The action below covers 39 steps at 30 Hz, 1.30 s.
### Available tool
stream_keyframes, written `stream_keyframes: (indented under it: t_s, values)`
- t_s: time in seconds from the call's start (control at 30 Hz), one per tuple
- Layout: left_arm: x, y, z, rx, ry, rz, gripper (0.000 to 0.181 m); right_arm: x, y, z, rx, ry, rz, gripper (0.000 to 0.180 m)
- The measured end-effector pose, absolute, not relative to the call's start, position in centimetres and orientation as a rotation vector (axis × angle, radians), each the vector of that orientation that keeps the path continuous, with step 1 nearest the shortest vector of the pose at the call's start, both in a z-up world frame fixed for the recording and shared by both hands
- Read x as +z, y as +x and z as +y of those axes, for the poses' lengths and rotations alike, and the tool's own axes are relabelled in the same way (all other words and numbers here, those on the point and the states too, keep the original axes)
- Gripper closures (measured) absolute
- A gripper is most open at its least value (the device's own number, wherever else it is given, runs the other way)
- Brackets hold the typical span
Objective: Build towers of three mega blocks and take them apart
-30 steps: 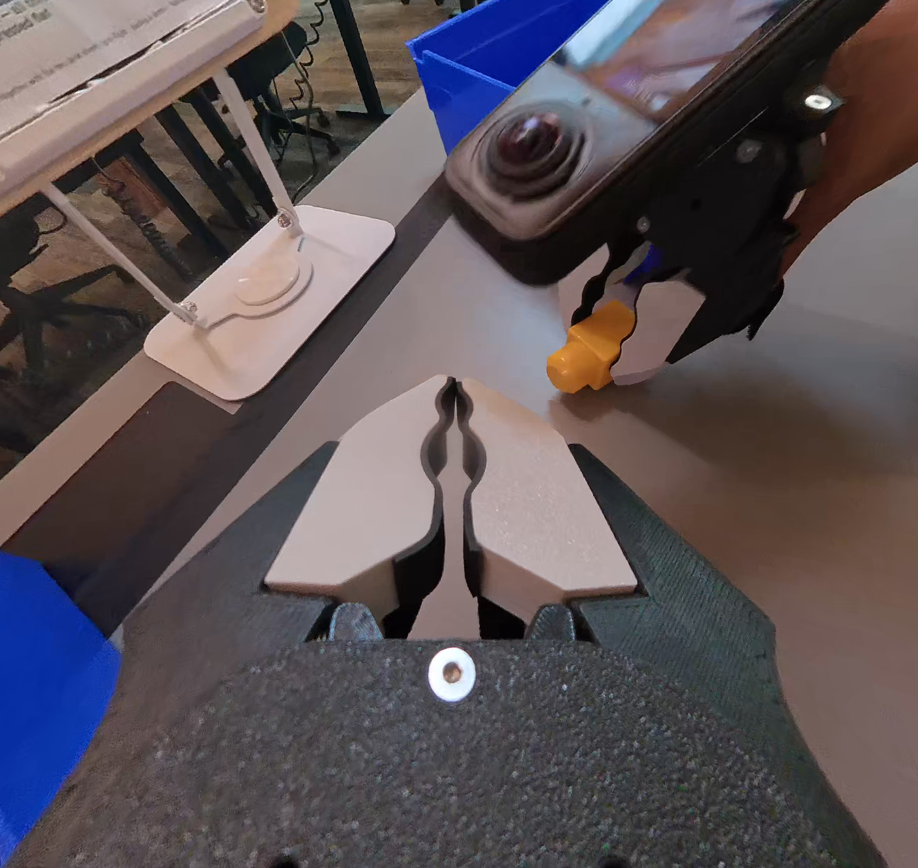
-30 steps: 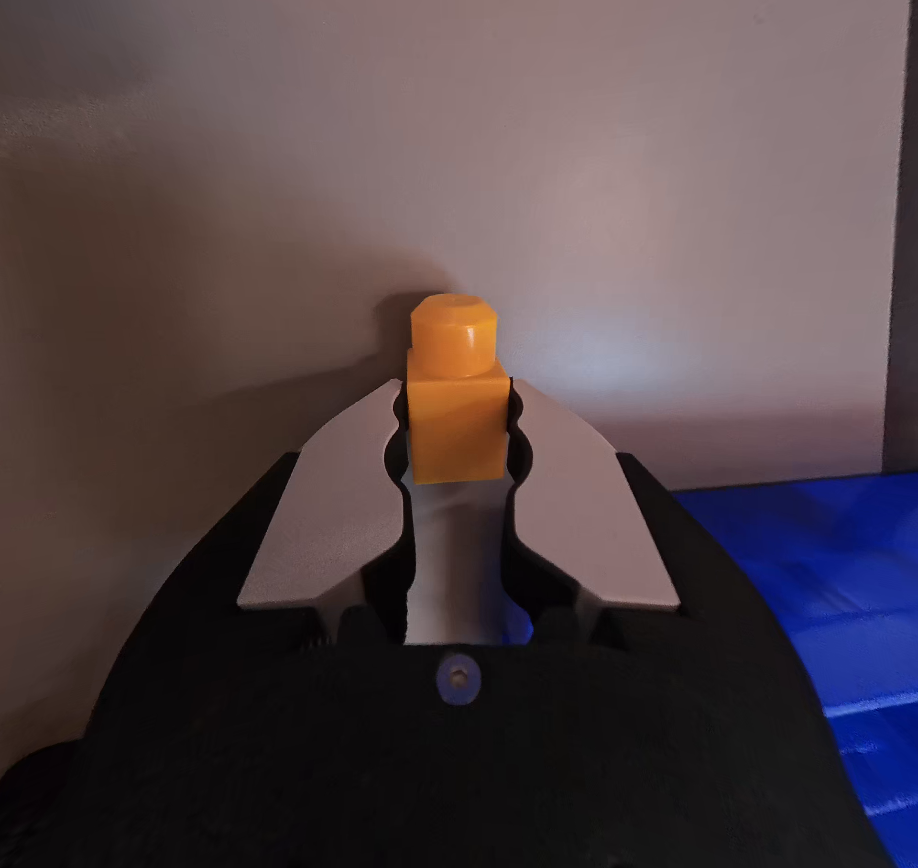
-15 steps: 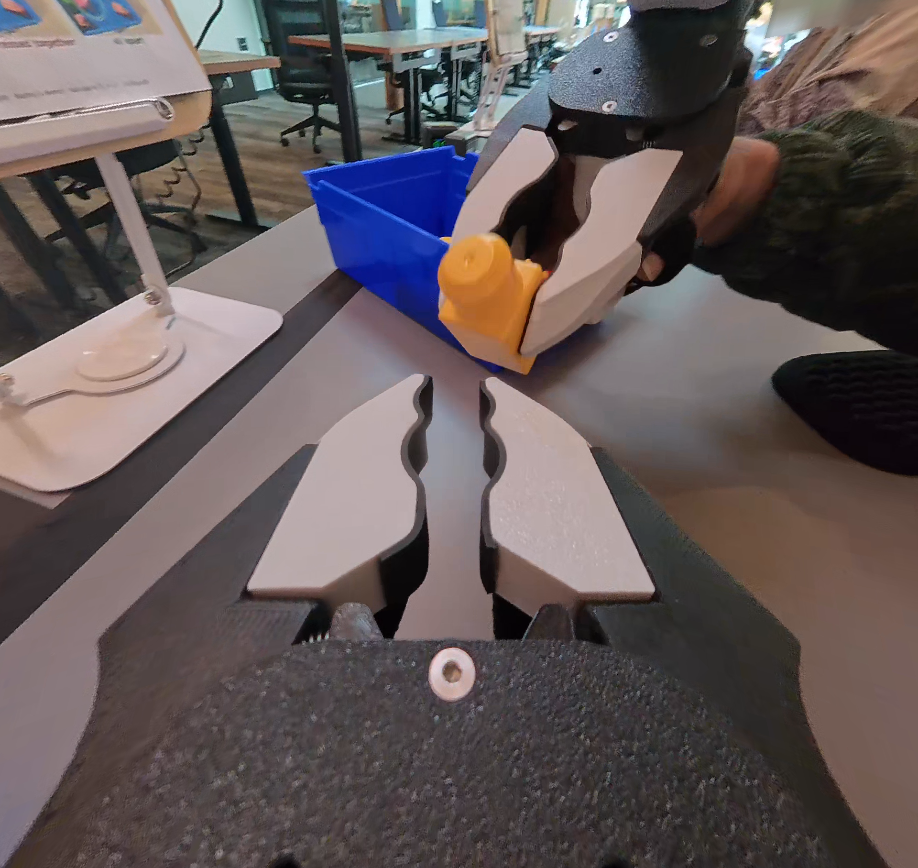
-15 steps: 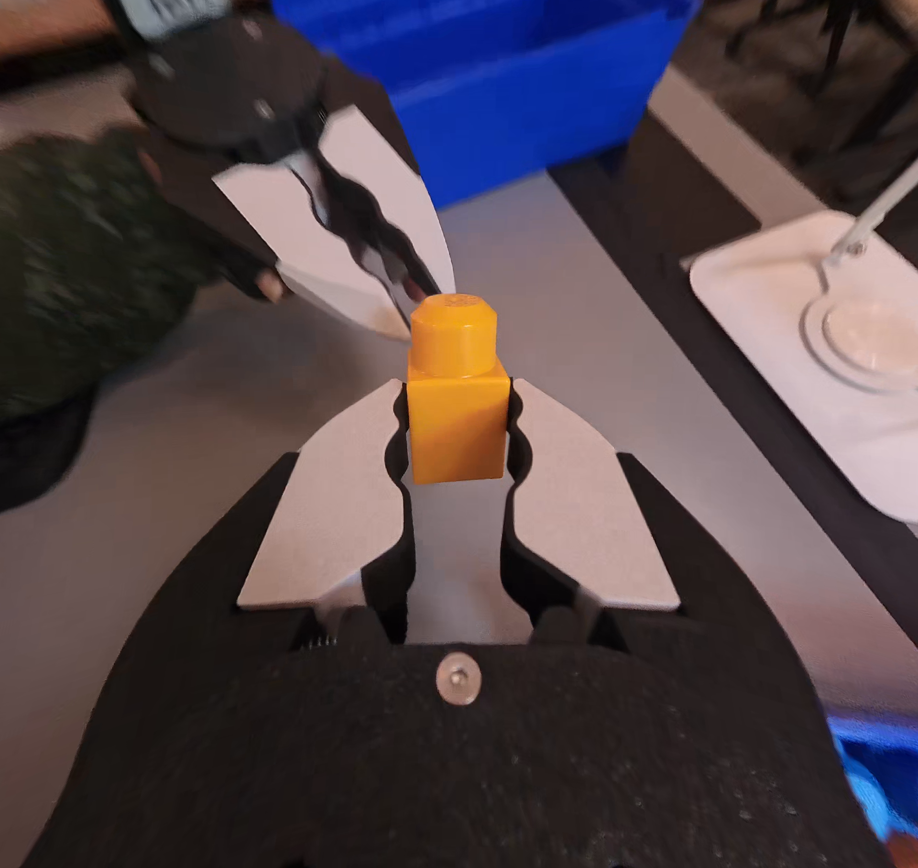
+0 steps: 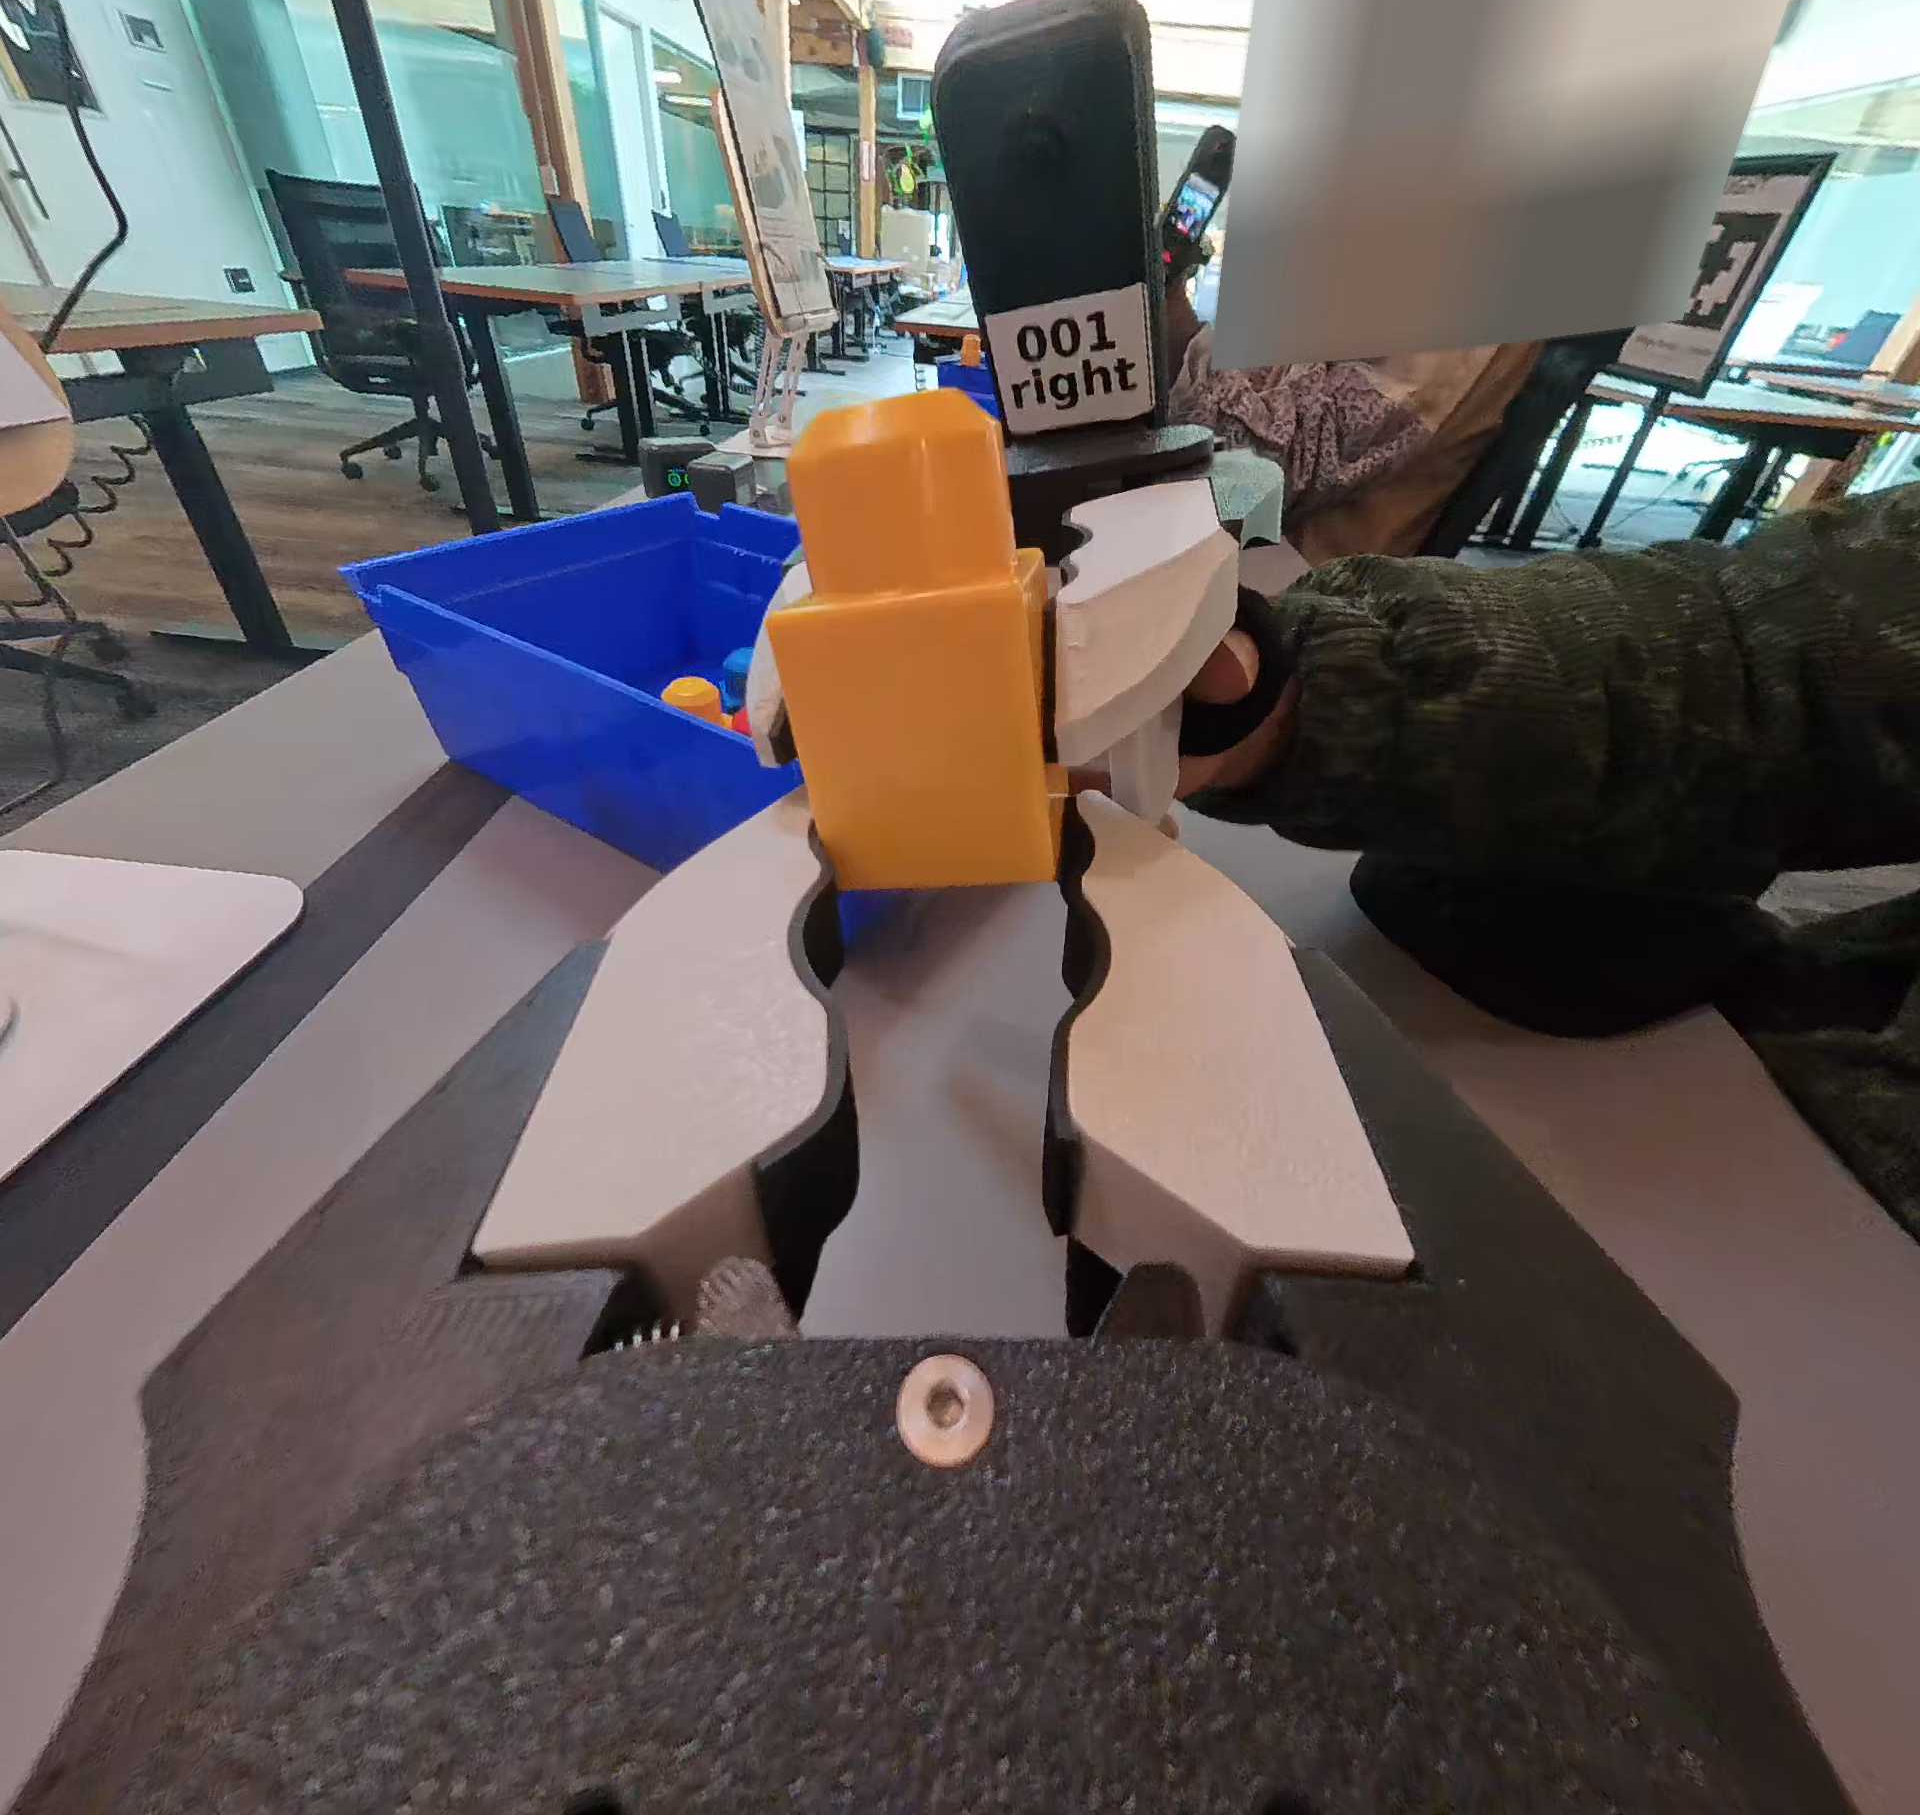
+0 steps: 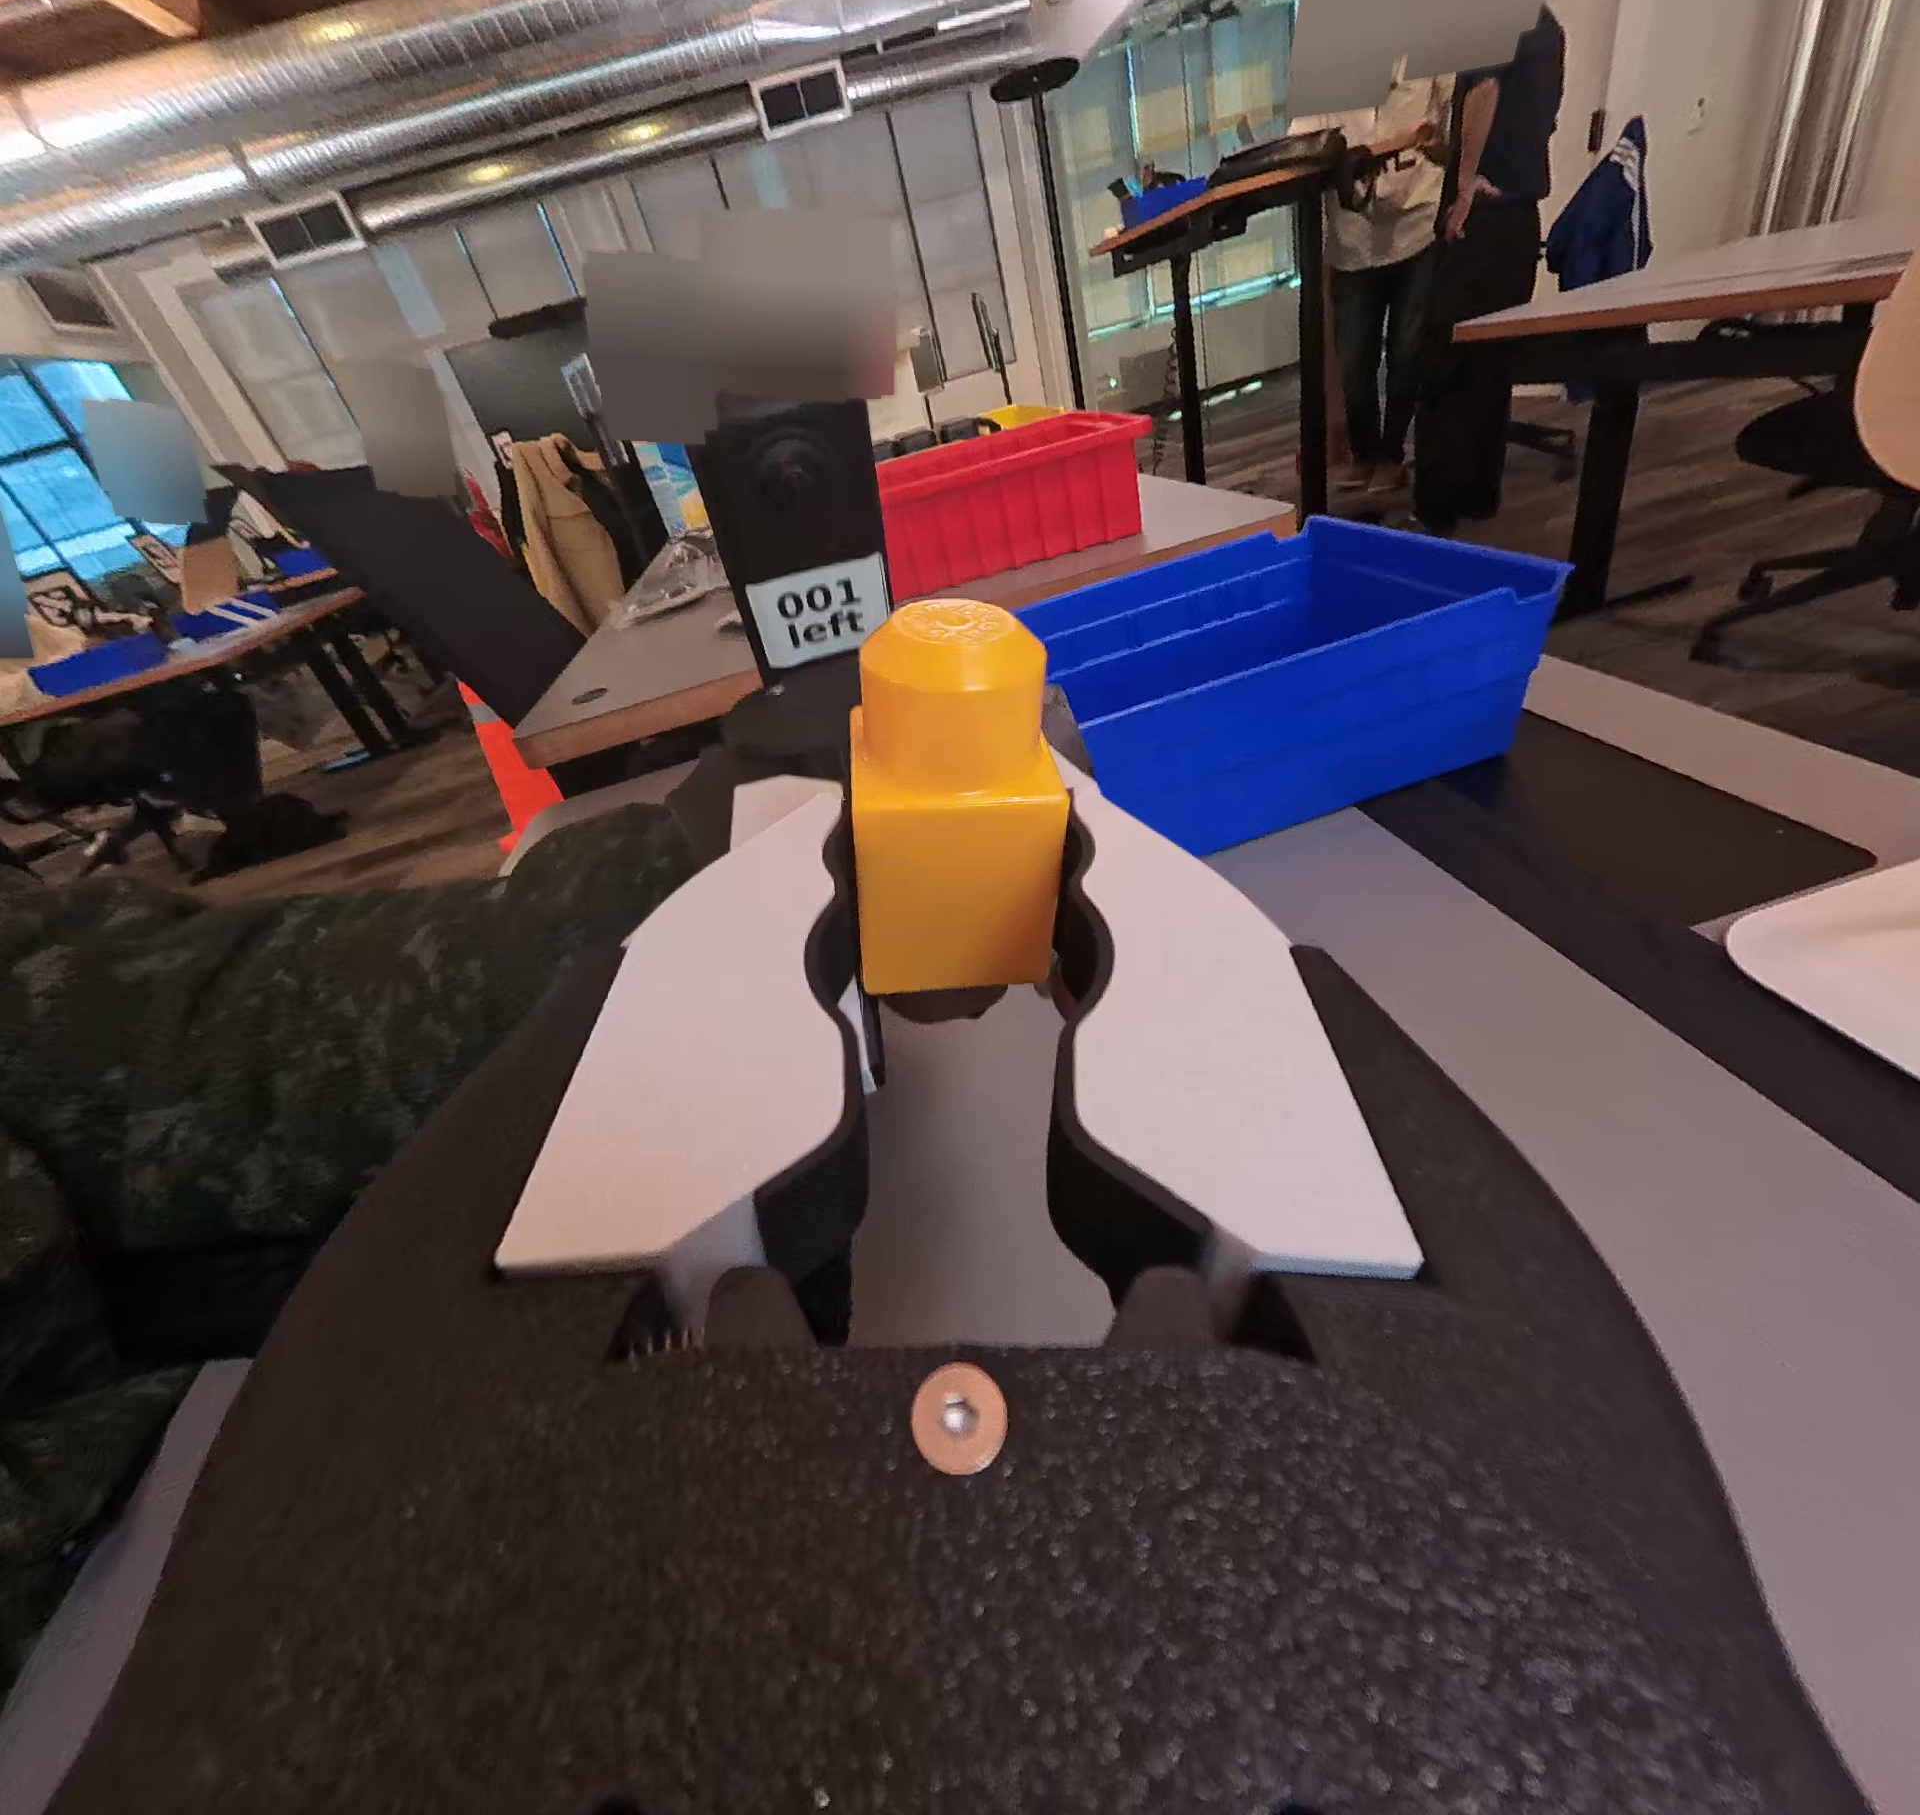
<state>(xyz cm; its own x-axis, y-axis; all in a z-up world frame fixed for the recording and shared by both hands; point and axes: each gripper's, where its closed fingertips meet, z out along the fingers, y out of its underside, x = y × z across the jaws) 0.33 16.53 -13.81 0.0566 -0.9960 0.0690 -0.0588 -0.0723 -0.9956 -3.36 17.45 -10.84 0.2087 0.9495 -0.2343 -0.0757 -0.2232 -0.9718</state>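
Orange block [image 6: 956, 861]: single-stud mega block, hard smooth plastic; judged light, stiff, slightly slippery. Best hold: flat side walls below stud.

Right gripper [image 6: 961, 892]: pinching block by side walls near fingertips, stud up.

Left gripper [image 5: 940, 856]: fingers spread, tips flanking block's lower part from opposite side; contact unclear. Block raised over desk [image 5: 1558, 1194], near its far edge.

Blue bin [image 5: 561, 664] just beyond, more blocks inside.
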Motion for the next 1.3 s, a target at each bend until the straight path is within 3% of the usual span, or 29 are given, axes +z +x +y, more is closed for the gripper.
stream_keyframes:
  t_s: [0.4, 0.6, 0.67, 0.73, 0.93, 1.13, 1.23, 1.3]
  values:
    - [-18.5, -1.1, 14.8, -1.163, -1.492, 1.443, 0.144, -16.8, -1.6, 15.6, 0.876, -1.632, -1.349, 0.136]
    - [-21.8, -0.7, 13.9, -1.021, -1.586, 1.628, 0.144, -16.6, -0.6, 15.4, 0.934, -1.687, -1.377, 0.128]
    - [-22.6, -0.4, 13.6, -0.991, -1.601, 1.677, 0.144, -17.1, -0.3, 15.0, 0.958, -1.732, -1.410, 0.132]
    - [-23.2, -0.3, 13.4, -0.958, -1.617, 1.717, 0.144, -18.1, 0.1, 14.7, 0.934, -1.772, -1.465, 0.150]
    - [-23.2, -0.5, 16.1, -0.827, -1.637, 1.598, 0.149, -16.4, 1.8, 16.3, 0.821, -1.785, -1.440, 0.150]
    - [-21.6, -2.3, 20.7, -0.769, -1.635, 1.293, 0.165, -10.9, 11.5, 26.9, 0.245, -1.921, -1.061, 0.150]
    - [-20.0, -3.8, 23.1, -0.692, -1.607, 1.123, 0.180, -11.7, 20.2, 31.6, -0.161, -2.140, -0.842, 0.150]
    - [-18.3, -4.7, 24.3, -0.657, -1.564, 1.015, 0.181, -13.8, 25.2, 32.7, -0.308, -2.317, -0.702, 0.150]
